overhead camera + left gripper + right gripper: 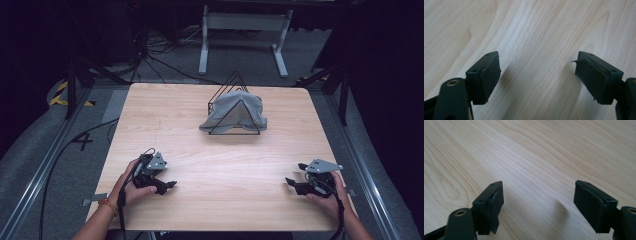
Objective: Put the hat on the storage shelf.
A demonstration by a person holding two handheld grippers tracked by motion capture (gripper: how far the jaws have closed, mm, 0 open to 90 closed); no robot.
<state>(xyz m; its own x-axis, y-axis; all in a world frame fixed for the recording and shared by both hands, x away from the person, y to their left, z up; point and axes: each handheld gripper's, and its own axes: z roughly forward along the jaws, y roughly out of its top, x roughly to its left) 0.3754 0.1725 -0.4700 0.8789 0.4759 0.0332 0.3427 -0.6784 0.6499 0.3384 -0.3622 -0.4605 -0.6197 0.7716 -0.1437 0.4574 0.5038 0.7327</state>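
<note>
Cloth [234, 114], grey and crumpled, hangs over a black wire rack [235, 122] at the far middle of the table [225, 165]. The rack is made of triangle frames standing one behind another, and the cloth is draped across them so that the front triangle shows in front of the fabric and the tips of the back ones rise above it. The lower edge of the cloth touches the wood on the left side of the rack.

The table is light wood with rounded corners. Both grippers are at its near edge, well apart from the rack and from each other.

The left gripper [170, 185] is held in the person's left hand [131, 185], near the left front part of the table, with its jaws pointing toward the middle. In the left gripper view its jaws stand wide apart, with bare wood between the pads [489, 77], so it is open and holds nothing. The edge of the right pad looks a little peeled.

The right gripper [290, 182] is in the right hand [327, 197] near the right front corner, its jaws pointing toward the middle too. In the right gripper view its jaws are also spread wide over the wood grain, empty.

Each gripper carries a grey plate [324, 165] on top. Behind the table, on the grey floor, stands a white frame [245, 30] with cables [165, 60] beside it.
</note>
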